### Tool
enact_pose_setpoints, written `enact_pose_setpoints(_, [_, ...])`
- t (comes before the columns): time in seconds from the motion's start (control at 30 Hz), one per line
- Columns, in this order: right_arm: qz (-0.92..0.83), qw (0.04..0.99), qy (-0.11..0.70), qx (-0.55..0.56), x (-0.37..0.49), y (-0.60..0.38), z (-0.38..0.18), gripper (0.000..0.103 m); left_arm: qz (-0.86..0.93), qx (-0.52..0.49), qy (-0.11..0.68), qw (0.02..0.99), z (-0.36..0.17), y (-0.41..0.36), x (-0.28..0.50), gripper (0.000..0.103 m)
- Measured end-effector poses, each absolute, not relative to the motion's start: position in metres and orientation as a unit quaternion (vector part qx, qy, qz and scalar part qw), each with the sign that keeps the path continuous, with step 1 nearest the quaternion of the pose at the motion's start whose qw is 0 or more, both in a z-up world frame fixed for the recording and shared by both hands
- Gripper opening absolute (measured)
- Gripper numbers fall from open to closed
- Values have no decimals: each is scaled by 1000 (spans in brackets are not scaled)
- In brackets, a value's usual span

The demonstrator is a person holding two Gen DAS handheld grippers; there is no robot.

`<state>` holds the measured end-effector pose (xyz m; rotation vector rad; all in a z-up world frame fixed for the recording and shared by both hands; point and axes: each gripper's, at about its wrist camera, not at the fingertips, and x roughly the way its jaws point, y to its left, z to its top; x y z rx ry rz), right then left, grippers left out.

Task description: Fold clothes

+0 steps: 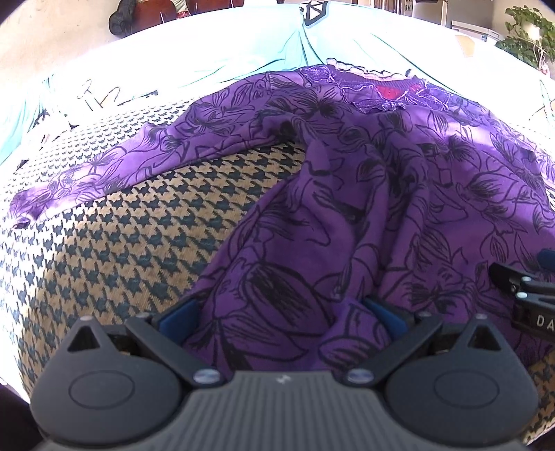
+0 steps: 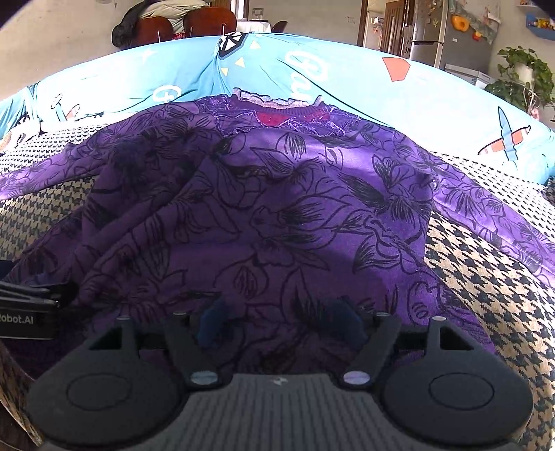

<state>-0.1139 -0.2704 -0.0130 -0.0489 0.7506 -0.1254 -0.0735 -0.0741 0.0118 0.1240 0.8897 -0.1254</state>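
A purple top with a black flower print [image 1: 347, 208] lies spread on a houndstooth cover [image 1: 121, 243], its lace neckline and red label [image 1: 388, 92] at the far end. One sleeve [image 1: 86, 180] stretches out to the left. My left gripper [image 1: 281, 314] is at the near hem, its blue pads wide apart with rumpled cloth between them and not pinched. In the right wrist view the same top [image 2: 277, 208] fills the middle. My right gripper [image 2: 279, 321] hovers open over the near hem. Each gripper shows at the edge of the other's view.
A light blue printed sheet [image 2: 347, 79] covers the surface beyond the neckline. Houndstooth cover [image 2: 485, 277] shows bare to the right of the top. Far back stand wooden chairs [image 2: 180, 24], a fridge [image 2: 437, 38] and a potted plant [image 2: 523, 76].
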Motion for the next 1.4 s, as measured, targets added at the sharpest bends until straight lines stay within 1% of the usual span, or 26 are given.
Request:
enact_pose_setpoints(0.1, [-63, 929, 364, -23, -115, -271, -13, 75, -63, 60, 432, 898, 12, -73, -73, 103])
enact_pose_setpoints(0.77, [-63, 931, 360, 1, -160, -284, 8, 75, -75, 58, 418, 904, 30, -61, -100, 103])
enact_pose_setpoints(1.1, [-90, 936, 337, 42, -202, -311, 25, 75, -83, 51, 408, 908, 35, -44, -121, 103])
enact_pose_setpoints(1.4, [-142, 915, 371, 70, -223, -339, 17, 75, -86, 50, 400, 911, 40, -34, -139, 103])
